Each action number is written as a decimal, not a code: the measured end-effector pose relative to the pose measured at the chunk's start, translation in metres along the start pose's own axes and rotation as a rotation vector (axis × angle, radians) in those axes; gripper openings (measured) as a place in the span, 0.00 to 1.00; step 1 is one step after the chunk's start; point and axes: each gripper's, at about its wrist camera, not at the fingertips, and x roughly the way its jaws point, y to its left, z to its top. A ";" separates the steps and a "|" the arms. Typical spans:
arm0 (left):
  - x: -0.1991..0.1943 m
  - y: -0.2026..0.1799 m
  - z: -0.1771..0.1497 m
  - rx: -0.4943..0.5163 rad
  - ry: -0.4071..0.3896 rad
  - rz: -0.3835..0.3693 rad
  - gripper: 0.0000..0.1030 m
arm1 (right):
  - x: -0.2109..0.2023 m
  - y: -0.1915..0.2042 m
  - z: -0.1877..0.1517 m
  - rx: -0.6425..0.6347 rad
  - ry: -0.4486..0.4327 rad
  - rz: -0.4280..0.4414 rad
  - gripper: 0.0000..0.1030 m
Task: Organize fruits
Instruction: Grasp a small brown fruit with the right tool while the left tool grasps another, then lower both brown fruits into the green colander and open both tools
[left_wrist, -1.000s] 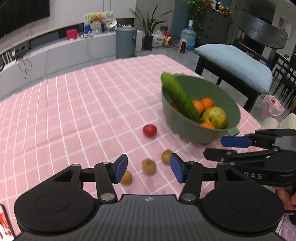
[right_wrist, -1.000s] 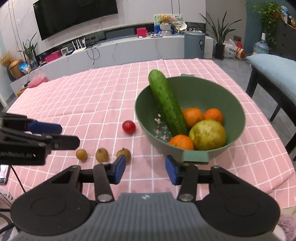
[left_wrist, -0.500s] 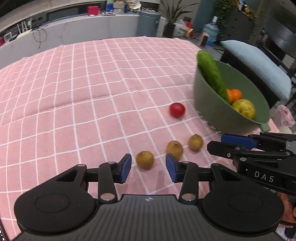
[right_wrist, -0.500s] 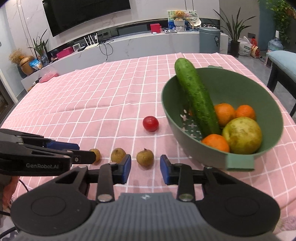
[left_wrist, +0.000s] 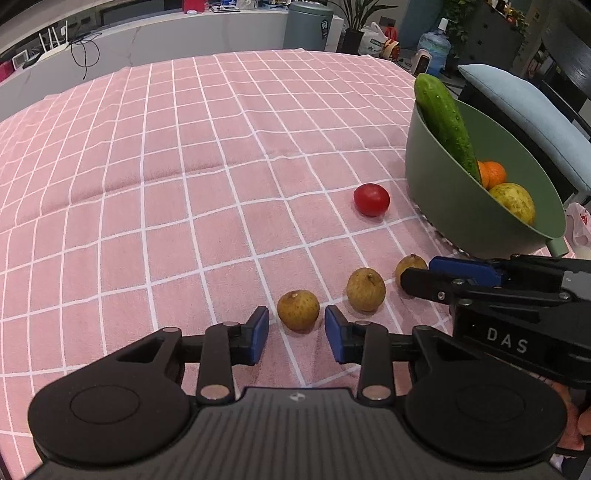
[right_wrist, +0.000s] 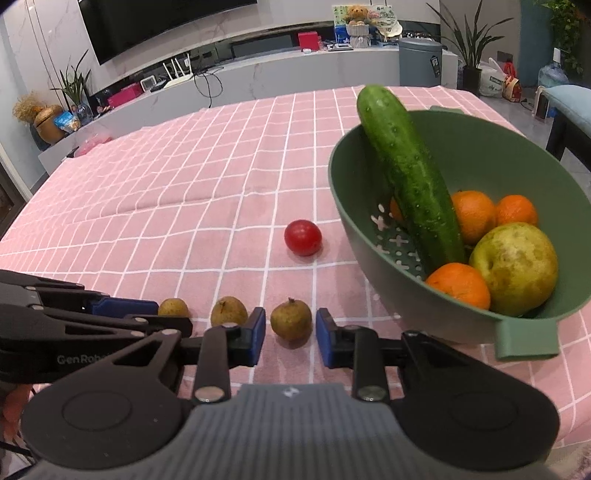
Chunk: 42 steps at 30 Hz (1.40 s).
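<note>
Covering the table is a pink checked cloth (left_wrist: 184, 155); the green bowl (right_wrist: 480, 155) with cucumber (right_wrist: 410, 177) sits toward its right edge. Near the front edge, the left gripper (left_wrist: 297, 332), jaws closing, brackets the leftmost brown fruit (left_wrist: 298, 309), pads apart from it. The right gripper (right_wrist: 290, 338) is clamped on the rightmost brown fruit (right_wrist: 291, 324); the tomato (right_wrist: 303, 237) lies just left of the bowl.

Both views came from fisheye cameras mounted just behind each gripper's fingers, looking forward and steeply down at the pink checked tablecloth (left_wrist: 155, 206) from close range. The left wrist view faced the leftmost small brown round fruit (left_wrist: 298, 309), with the green plastic colander bowl (left_wrist: 454, 206) at its right edge. The right wrist view faced the rightmost brown fruit (right_wrist: 291, 323). Both shared the fruit row, the small red tomato (right_wrist: 303, 237) and the bowl, and each saw the other gripper.
</note>
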 end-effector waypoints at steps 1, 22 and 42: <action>0.001 0.000 0.001 -0.001 -0.001 -0.001 0.37 | 0.002 0.001 0.001 -0.002 0.004 -0.001 0.23; -0.037 -0.016 0.012 0.017 -0.104 -0.005 0.27 | -0.028 0.001 -0.001 -0.006 -0.060 0.021 0.20; -0.077 -0.114 0.067 0.156 -0.251 -0.153 0.27 | -0.123 -0.050 0.024 0.009 -0.257 -0.125 0.20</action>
